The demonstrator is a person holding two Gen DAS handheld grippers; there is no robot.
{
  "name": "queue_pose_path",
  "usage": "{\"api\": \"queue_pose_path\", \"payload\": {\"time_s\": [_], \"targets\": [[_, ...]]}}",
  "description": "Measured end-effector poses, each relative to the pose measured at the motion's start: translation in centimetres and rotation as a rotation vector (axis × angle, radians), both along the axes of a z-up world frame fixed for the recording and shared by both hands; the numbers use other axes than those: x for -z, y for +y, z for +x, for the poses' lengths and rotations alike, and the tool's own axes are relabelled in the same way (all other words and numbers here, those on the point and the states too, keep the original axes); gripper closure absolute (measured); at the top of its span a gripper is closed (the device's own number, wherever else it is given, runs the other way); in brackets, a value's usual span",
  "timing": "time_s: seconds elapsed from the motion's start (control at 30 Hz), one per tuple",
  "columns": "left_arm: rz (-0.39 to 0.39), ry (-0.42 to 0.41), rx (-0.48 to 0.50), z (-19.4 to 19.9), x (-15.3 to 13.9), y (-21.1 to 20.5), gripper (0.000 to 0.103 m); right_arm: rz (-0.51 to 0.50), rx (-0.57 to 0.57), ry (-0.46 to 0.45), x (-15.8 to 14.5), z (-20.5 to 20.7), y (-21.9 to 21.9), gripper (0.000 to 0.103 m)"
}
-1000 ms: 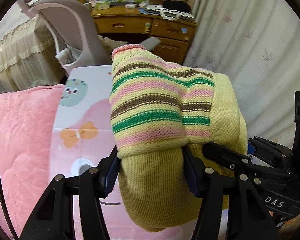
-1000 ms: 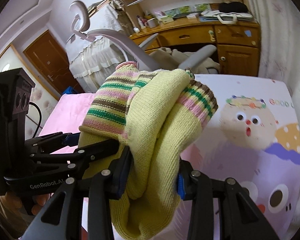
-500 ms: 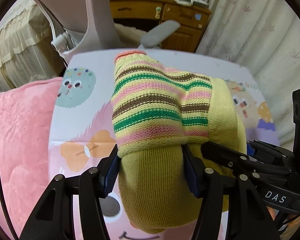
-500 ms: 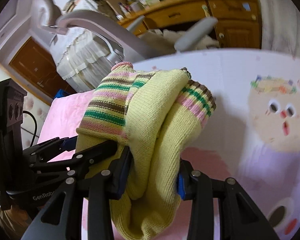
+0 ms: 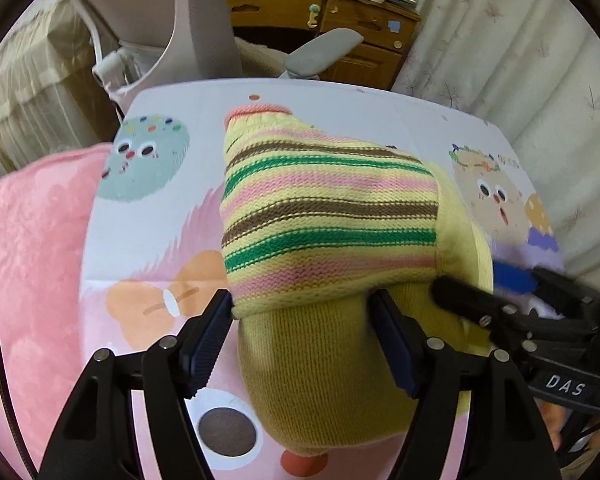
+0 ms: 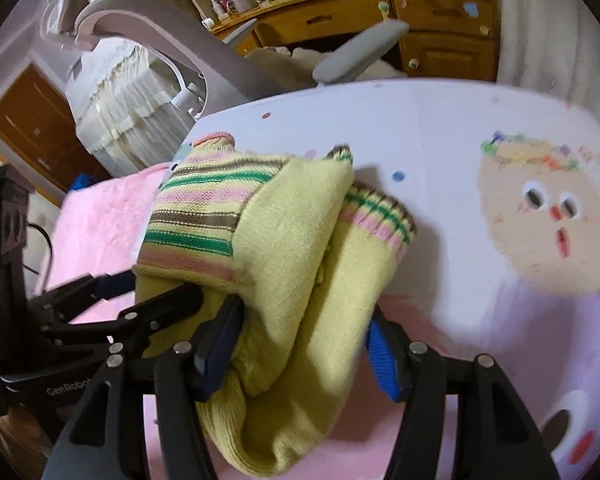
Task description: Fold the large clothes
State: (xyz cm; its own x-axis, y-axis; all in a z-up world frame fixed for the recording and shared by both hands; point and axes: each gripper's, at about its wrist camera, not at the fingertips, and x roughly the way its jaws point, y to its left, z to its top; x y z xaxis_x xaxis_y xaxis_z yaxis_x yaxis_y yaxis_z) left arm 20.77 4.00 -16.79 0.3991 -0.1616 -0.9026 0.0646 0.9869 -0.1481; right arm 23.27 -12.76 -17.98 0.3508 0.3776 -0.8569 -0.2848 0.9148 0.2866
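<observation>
A bed covered by a white cartoon-print sheet (image 5: pixel 160 240) fills most of both views, with a pink blanket (image 5: pixel 28 248) along its left side. Beyond it stand a grey office chair (image 6: pixel 188 44) and a wooden desk (image 6: pixel 428 36), with pale curtains (image 5: pixel 500 52) to the right. A bunched, folded yellow sweater (image 5: pixel 332 232) with pink, green and brown stripes is held above the sheet, directly in front of both cameras. The left gripper (image 5: pixel 304 336) is clamped on the sweater's plain yellow lower part, a blue pad pressing each side. The right gripper (image 6: pixel 300 352) grips the same bundle just beside it, fabric hanging down between its fingers.
</observation>
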Motion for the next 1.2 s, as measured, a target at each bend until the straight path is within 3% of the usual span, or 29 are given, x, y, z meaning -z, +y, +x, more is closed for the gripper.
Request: {"api": "queue_pose_path", "payload": {"time_s": [0.17,0.23,0.3,0.77,1.2], "targets": [[0.012,-0.003,0.006,-0.5,-1.0,0.1,0.033,-0.137,-0.003,-0.089,-1.4,-0.9,0.3,0.042],[0.014,0.011,-0.003,-0.6,-1.4,0.3,0.019,-0.16,-0.004,-0.085,-1.4,-0.8,0.2,0.042],[0.012,0.015,-0.017,-0.8,-1.9,0.4,0.013,-0.172,0.005,-0.082,-1.5,-0.8,0.2,0.042],[-0.007,-0.036,-0.065,-4.9,-7.9,-0.1,0.013,-0.177,0.075,-0.097,-6.3,-4.5,-0.3,0.042],[0.006,-0.062,-0.08,-11.2,-13.5,-1.5,0.01,-0.181,0.177,-0.153,-13.1,-11.9,-2.1,0.042]]}}
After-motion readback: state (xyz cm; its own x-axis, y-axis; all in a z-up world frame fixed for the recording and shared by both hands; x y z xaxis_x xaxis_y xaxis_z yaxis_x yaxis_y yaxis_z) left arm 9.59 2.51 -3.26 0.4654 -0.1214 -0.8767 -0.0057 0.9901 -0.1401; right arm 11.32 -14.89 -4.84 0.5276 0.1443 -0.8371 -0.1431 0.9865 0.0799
